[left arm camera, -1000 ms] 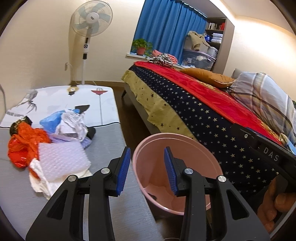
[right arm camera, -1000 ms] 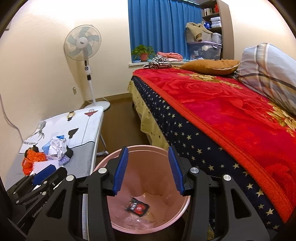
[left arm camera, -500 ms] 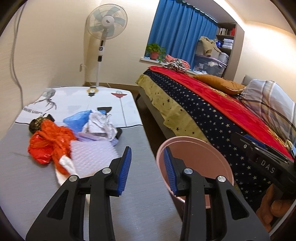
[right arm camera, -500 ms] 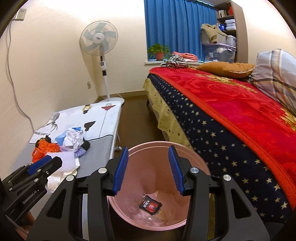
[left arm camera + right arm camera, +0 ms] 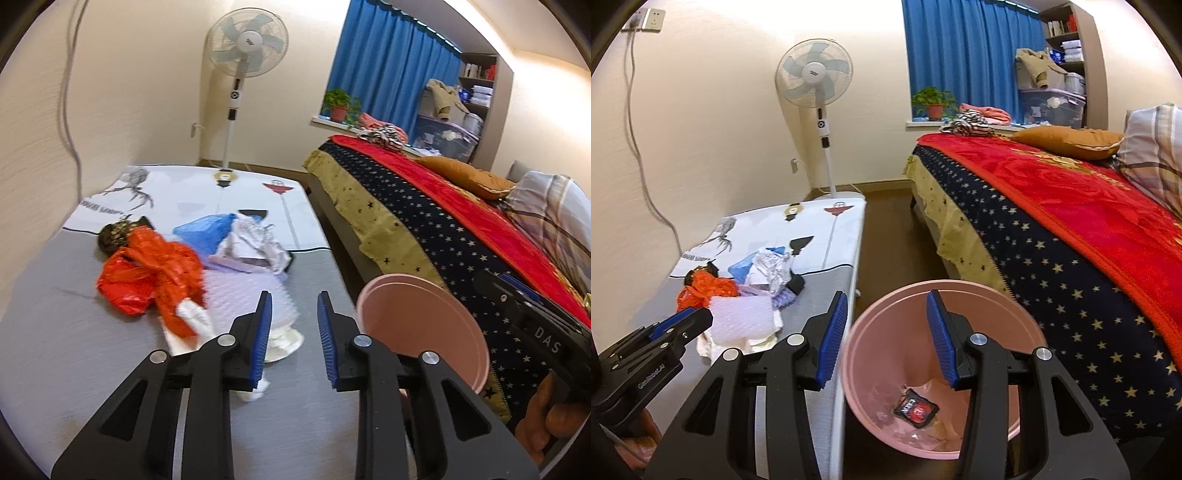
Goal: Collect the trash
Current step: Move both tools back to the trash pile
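Note:
A heap of trash lies on the low grey table: an orange plastic bag, a sheet of bubble wrap, a blue bag and crumpled white paper. My left gripper is open and empty, just above the table at the near edge of the bubble wrap. A pink bin stands on the floor between table and bed, with a black-and-red wrapper inside. My right gripper is open and empty above the bin's left rim.
A bed with a red and starred blanket runs along the right. A standing fan is at the far wall. The left gripper also shows in the right wrist view, over the table.
My left gripper has swung left from over the bin to over the table, close to the trash heap. My right gripper has shifted slightly left over the bin.

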The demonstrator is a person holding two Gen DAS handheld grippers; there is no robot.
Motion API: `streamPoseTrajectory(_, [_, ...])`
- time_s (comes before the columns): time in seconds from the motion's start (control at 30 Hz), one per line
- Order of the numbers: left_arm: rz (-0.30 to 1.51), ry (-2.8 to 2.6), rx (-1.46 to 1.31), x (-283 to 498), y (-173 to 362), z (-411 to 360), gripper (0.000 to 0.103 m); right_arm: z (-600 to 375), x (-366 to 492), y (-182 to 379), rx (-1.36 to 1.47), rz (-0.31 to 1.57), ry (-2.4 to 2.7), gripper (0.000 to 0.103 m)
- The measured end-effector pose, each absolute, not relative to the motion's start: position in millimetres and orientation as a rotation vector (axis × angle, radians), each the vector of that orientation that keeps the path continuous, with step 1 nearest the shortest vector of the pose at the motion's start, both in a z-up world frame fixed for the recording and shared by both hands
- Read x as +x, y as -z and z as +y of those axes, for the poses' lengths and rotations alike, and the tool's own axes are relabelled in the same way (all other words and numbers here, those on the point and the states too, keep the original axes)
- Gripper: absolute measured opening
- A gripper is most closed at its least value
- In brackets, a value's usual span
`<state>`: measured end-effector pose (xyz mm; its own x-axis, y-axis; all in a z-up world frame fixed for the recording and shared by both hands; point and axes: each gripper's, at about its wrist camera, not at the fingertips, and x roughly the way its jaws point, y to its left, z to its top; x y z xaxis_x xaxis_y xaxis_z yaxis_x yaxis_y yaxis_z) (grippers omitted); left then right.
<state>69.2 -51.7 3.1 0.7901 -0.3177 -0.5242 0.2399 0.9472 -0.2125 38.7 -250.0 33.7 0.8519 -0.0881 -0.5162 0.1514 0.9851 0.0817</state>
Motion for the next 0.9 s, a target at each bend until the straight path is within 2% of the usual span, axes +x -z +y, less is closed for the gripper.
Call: streamPoseTrajectory(0.9, [0.630, -0.038, -0.264, 80, 24, 46, 0.022, -162, 92, 5, 0.144, 0.640, -0.189, 0.043])
